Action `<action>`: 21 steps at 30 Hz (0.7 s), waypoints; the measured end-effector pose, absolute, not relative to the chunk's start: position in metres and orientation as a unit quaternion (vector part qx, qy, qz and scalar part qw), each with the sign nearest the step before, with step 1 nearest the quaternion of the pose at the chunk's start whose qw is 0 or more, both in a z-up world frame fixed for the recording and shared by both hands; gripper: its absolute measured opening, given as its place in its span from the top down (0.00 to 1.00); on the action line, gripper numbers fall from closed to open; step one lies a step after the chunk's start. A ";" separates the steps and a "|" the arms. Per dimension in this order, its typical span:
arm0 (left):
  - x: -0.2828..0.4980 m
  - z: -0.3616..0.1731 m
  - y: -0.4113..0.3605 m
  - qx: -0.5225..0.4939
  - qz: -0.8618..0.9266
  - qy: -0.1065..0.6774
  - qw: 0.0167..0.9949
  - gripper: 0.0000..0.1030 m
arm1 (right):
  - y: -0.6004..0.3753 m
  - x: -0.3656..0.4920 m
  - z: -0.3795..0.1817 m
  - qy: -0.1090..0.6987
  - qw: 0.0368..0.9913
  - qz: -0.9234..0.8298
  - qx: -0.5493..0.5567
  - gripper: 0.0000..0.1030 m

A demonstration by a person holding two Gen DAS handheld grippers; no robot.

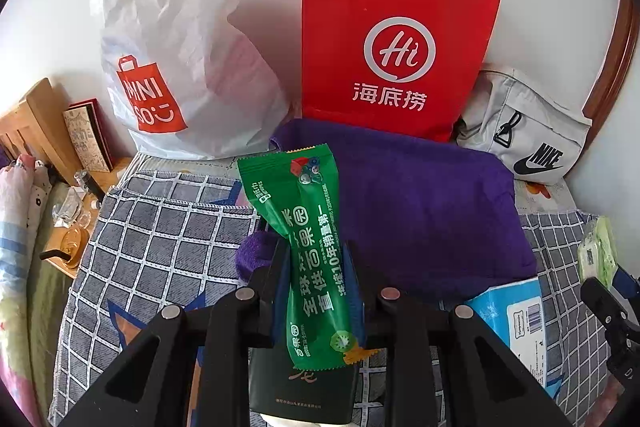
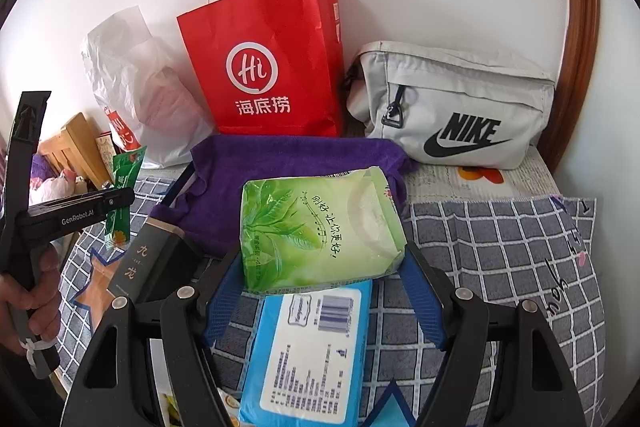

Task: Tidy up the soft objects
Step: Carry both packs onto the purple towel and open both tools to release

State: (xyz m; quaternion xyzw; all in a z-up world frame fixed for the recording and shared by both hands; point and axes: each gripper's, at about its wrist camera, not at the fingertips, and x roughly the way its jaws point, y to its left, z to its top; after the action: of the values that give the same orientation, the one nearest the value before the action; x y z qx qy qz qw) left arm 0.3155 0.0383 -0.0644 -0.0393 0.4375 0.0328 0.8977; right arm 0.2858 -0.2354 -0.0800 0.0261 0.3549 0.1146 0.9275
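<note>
Green shows in both your claws. Your left claw (image 1: 316,269) pinches a green wipes sachet (image 1: 308,243) across its middle, lifted above the checked cloth (image 1: 160,239); its long axis runs near to far, its far end tipped left. Only your right view shows the hand (image 2: 34,291) on that tool and the grey pouch (image 2: 452,107) whole. Your right claw (image 2: 320,267) clamps a pale green tissue pack (image 2: 316,223) by its near corners, above a blue pack (image 2: 308,351), lying left to right. Behind stand a red paper bag (image 2: 268,63) and a purple towel (image 1: 420,203).
</note>
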 end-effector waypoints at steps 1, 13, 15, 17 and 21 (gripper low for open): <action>0.318 -0.065 0.039 -0.040 0.033 0.438 0.898 0.76 | -0.234 0.290 -0.080 0.355 0.928 0.116 0.025 0.28; 0.357 -0.079 0.046 -0.054 0.025 0.452 0.890 0.76 | -0.225 0.346 -0.089 0.364 0.923 0.122 0.026 0.28; 0.365 -0.084 0.046 -0.054 0.024 0.457 0.887 0.76 | -0.223 0.357 -0.092 0.366 0.922 0.121 0.022 0.28; 0.373 -0.089 0.047 -0.057 0.020 0.465 0.883 0.76 | -0.222 0.365 -0.093 0.367 0.922 0.120 0.019 0.28; 0.386 -0.100 0.049 -0.060 0.017 0.478 0.876 0.76 | -0.220 0.383 -0.098 0.372 0.920 0.120 0.016 0.28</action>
State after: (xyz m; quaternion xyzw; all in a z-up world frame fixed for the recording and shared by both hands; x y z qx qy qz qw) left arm 0.3859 0.0494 -0.1003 -0.0597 0.4777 0.0170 0.8764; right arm 0.3831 -0.2200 -0.0983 0.0156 0.3716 0.1202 0.9205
